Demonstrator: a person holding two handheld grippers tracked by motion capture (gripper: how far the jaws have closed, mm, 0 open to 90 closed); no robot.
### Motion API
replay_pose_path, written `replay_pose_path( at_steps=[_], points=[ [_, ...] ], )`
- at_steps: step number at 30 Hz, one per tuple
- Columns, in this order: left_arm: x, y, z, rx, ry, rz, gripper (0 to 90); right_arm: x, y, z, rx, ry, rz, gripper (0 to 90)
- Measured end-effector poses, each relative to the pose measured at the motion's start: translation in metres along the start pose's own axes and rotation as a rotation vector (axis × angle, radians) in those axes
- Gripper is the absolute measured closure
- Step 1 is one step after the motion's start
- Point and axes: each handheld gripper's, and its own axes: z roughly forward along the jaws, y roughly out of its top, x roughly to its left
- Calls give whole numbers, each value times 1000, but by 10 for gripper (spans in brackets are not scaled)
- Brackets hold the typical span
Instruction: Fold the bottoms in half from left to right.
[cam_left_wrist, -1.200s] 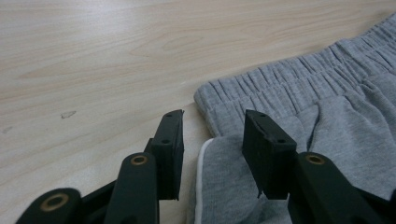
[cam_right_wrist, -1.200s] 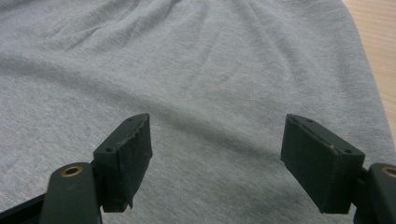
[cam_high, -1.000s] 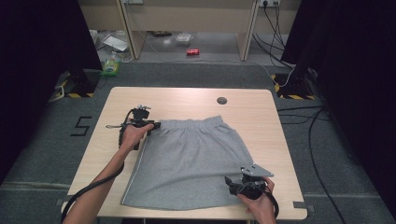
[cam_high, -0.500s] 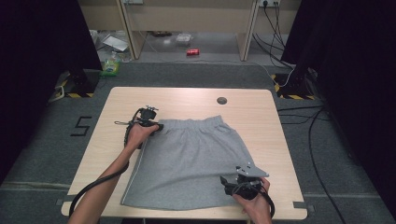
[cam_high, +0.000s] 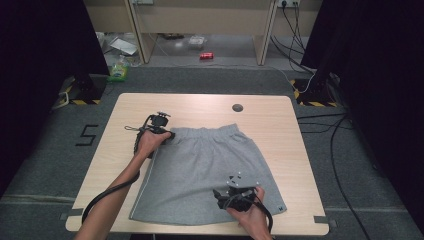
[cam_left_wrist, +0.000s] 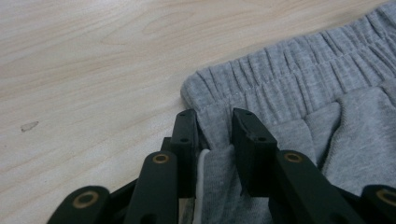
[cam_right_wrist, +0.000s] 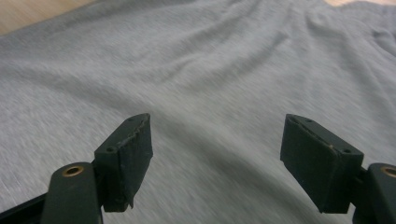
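Grey shorts (cam_high: 205, 165) lie flat on the wooden table (cam_high: 280, 120), with the elastic waistband at the far side. My left gripper (cam_high: 170, 135) is at the waistband's left corner. In the left gripper view its jaws have just been closing, and the gathered waistband fabric (cam_left_wrist: 280, 84) fills the gap of the left gripper (cam_left_wrist: 215, 121). My right gripper (cam_high: 220, 196) hovers low over the lower right part of the shorts. Seen in the right gripper view, the right gripper (cam_right_wrist: 217, 140) stands open with only flat grey cloth (cam_right_wrist: 210, 60) beyond the jaws.
A round cable hole (cam_high: 237, 107) sits in the table beyond the shorts. Bare wood runs along the left, far and right sides. On the floor behind the table lie a red can (cam_high: 206, 55) and a green bottle (cam_high: 118, 70), and cables (cam_high: 320, 85) at the right.
My right gripper has slid left over the lower part of the shorts. The left hand has stayed at the waistband corner.
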Motion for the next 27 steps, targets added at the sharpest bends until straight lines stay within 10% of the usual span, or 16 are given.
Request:
replay_pose_path(
  at_steps=[27],
  points=[
    [-4, 4, 0, 26, 6, 22, 761, 84, 50, 58, 0, 171, -114, 269]
  ],
)
